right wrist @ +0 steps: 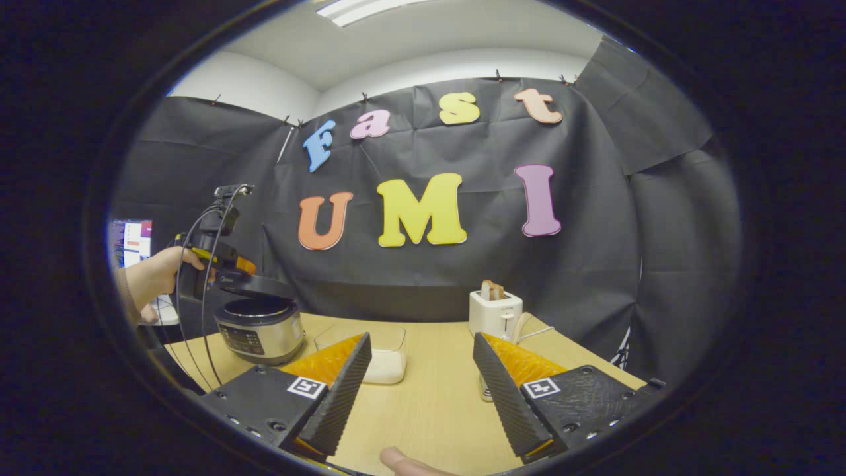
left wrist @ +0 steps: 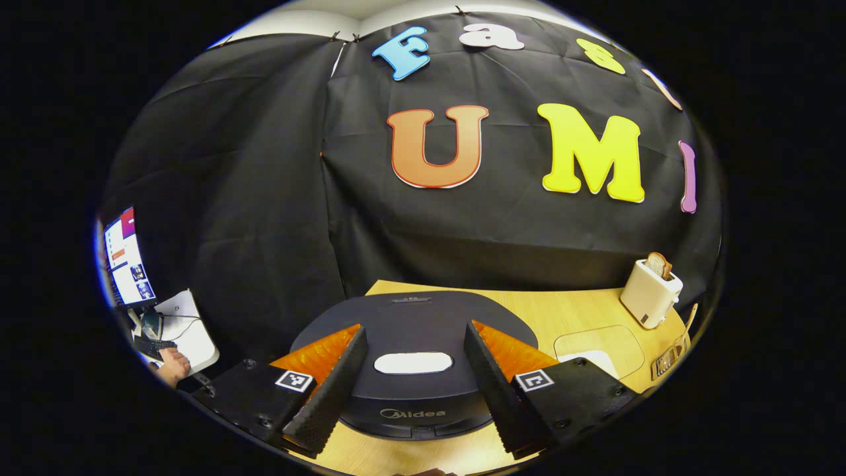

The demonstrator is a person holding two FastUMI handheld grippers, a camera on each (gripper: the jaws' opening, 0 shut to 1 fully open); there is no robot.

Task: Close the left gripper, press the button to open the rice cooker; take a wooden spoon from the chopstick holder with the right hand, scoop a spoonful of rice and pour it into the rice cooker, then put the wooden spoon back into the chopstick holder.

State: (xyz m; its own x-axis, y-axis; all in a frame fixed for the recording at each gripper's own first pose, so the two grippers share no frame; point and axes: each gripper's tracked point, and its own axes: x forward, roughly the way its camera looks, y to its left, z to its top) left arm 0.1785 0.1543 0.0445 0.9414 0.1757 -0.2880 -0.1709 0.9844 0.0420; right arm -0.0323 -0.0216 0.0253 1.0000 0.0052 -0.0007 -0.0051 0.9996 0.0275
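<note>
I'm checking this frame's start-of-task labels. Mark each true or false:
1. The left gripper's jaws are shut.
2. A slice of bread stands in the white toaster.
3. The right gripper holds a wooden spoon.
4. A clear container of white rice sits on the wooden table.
1. False. The left gripper has its jaws apart, over the black rice cooker lid.
2. True. The slice of bread stands in the white toaster.
3. False. The right gripper is open above the wooden table and holds nothing.
4. True. The clear container of white rice sits on the table.
</note>
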